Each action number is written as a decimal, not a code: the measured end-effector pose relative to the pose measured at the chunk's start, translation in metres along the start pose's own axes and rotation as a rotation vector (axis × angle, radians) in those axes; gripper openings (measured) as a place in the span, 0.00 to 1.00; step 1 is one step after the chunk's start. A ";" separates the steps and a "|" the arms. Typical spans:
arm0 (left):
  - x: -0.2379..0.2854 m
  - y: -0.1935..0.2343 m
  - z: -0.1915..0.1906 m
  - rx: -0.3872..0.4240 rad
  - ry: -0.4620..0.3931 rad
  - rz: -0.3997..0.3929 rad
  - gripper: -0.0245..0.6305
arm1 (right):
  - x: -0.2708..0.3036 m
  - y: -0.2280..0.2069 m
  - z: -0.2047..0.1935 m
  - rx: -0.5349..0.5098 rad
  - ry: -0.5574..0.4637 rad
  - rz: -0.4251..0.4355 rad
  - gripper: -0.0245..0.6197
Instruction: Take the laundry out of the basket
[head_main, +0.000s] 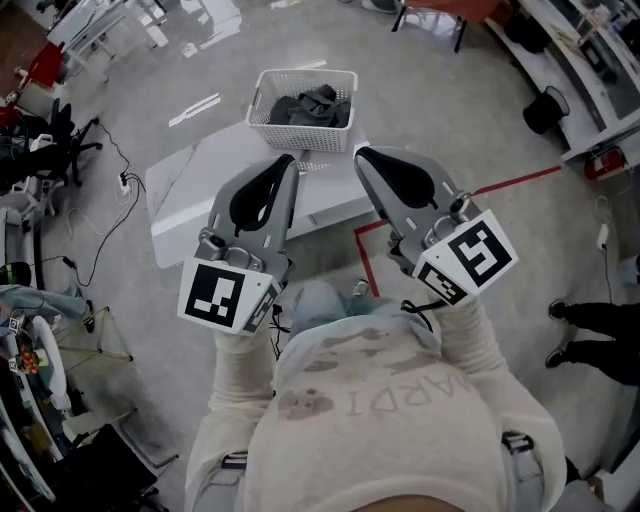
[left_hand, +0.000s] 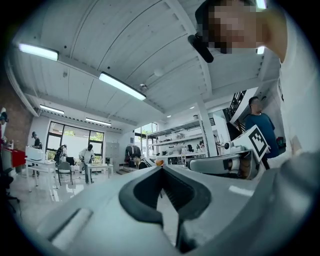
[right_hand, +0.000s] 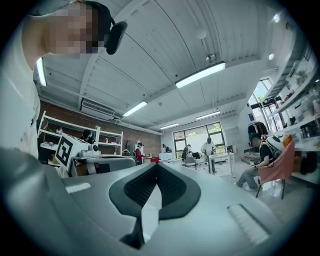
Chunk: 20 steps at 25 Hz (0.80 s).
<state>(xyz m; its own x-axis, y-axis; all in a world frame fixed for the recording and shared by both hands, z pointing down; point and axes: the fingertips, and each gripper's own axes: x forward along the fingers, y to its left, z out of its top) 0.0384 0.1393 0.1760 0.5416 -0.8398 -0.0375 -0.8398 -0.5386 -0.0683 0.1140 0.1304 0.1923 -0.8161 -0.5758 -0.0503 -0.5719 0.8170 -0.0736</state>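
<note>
- White mesh laundry basket (head_main: 298, 137): at 12 o'clock in the head view, on the far edge of a white desk (head_main: 195, 195).
- Dark grey laundry (head_main: 312, 106): bundled inside the basket.
- Left gripper (head_main: 288, 162): jaws closed tip to tip, empty; at 7 o'clock of the basket, apart from it.
- Right gripper (head_main: 362, 154): jaws fully closed, empty; at 5 o'clock of the basket.

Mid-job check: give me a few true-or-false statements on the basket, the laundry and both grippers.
1. The dark grey laundry lies in the white slatted plastic basket. True.
2. The basket stands on the floor. False: it stands on the white table.
3. The left gripper holds a garment. False: its jaws are together with nothing between them.
4. The right gripper has its jaws shut and empty. True.
</note>
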 end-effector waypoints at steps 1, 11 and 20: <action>0.004 0.002 -0.002 -0.006 0.005 0.002 0.04 | 0.001 -0.005 -0.002 0.007 0.003 0.001 0.08; 0.050 0.042 -0.021 -0.058 0.011 -0.007 0.04 | 0.033 -0.051 -0.017 0.021 0.030 -0.022 0.08; 0.110 0.099 -0.027 -0.058 0.007 -0.034 0.04 | 0.097 -0.104 -0.010 0.009 0.029 -0.029 0.08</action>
<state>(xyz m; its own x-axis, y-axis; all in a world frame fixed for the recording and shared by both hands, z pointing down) 0.0138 -0.0086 0.1921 0.5699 -0.8212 -0.0288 -0.8217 -0.5699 -0.0112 0.0932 -0.0102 0.2055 -0.8014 -0.5978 -0.0195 -0.5945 0.7997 -0.0836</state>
